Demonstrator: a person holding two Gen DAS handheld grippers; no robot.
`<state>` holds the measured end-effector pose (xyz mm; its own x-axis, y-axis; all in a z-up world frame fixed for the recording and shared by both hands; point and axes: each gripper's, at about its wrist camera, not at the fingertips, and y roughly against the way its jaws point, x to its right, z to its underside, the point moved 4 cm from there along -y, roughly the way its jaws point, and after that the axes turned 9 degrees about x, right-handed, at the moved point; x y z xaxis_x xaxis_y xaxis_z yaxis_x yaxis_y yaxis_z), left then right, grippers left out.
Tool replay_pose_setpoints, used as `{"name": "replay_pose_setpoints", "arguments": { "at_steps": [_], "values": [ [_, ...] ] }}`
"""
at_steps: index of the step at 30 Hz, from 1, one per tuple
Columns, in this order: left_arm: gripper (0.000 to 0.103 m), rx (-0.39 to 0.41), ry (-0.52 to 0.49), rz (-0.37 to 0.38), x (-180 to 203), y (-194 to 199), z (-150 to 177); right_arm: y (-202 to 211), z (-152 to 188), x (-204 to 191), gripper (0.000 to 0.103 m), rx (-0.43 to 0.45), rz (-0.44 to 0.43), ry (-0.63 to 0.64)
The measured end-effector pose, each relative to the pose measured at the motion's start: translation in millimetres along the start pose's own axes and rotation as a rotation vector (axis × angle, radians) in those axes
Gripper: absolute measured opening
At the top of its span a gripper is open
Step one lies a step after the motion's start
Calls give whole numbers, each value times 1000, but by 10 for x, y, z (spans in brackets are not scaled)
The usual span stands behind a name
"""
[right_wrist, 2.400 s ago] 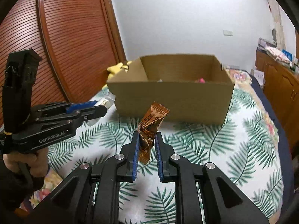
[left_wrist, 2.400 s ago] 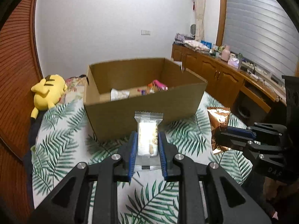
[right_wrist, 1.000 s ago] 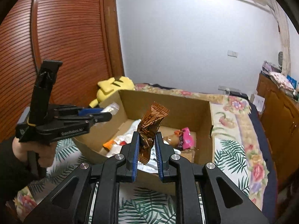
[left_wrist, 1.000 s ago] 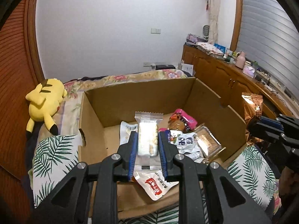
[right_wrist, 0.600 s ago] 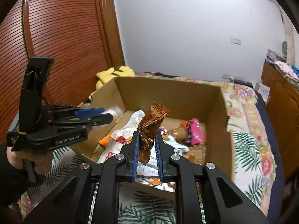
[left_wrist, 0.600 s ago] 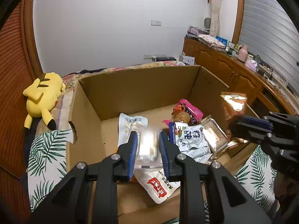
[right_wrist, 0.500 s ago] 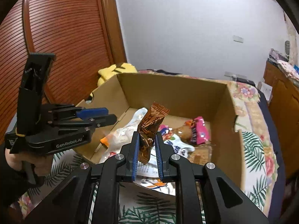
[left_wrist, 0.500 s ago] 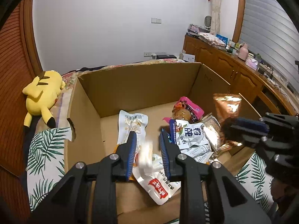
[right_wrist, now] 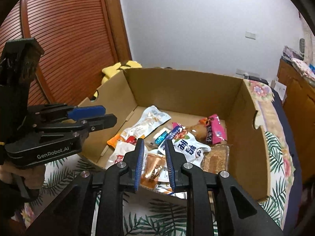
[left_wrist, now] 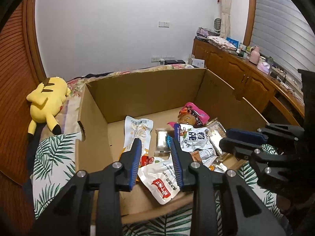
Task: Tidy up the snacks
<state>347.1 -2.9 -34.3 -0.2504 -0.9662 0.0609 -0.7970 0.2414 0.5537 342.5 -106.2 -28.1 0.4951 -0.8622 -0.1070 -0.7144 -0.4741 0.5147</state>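
Both grippers over cardboard box [left_wrist: 94,118], centre frame. Left gripper [left_wrist: 156,147] opening, empty; clear pkt [left_wrist: 161,140] lies inside. Right gripper [right_wrist: 152,150] opening; orange pkt [right_wrist: 154,167] loose, dropping inside. Spread fully, lift straight out.

An open cardboard box [left_wrist: 94,118] holds loose snack packets: a copper foil packet [right_wrist: 153,167] lies near, a clear-wrapped biscuit [left_wrist: 161,137] flat mid-floor.

soft, even indoor light with no harsh shadows; the white wall [left_wrist: 110,39] glows a touch cool. glare glints off the foil packets [right_wrist: 154,166] in the cardboard box [left_wrist: 149,90]. both views bulge like a fisheye, straight edges curving, corners black. the lower right rim of the box [right_wrist: 265,177] smears with blur.
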Motion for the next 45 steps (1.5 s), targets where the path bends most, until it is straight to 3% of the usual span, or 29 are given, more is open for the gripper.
{"name": "replay_pose_setpoints", "arguments": {
  "at_steps": [18,31,36,41,45],
  "values": [
    [35,111,-23,-34,297,1162,168,1095,96,-347,23,145,31,-17],
    [40,173,-33,-43,641,1886,599,1761,550,-605,34,193,85,-22],
    [47,192,-48,-62,744,2045,738,1915,697,-646,39,203,108,-31],
    [51,224,-62,-107,797,2206,825,2065,790,-677,52,228,143,-37],
    [64,252,-44,-128,807,2319,876,2181,841,-695,77,247,167,-38]
  ]
}}
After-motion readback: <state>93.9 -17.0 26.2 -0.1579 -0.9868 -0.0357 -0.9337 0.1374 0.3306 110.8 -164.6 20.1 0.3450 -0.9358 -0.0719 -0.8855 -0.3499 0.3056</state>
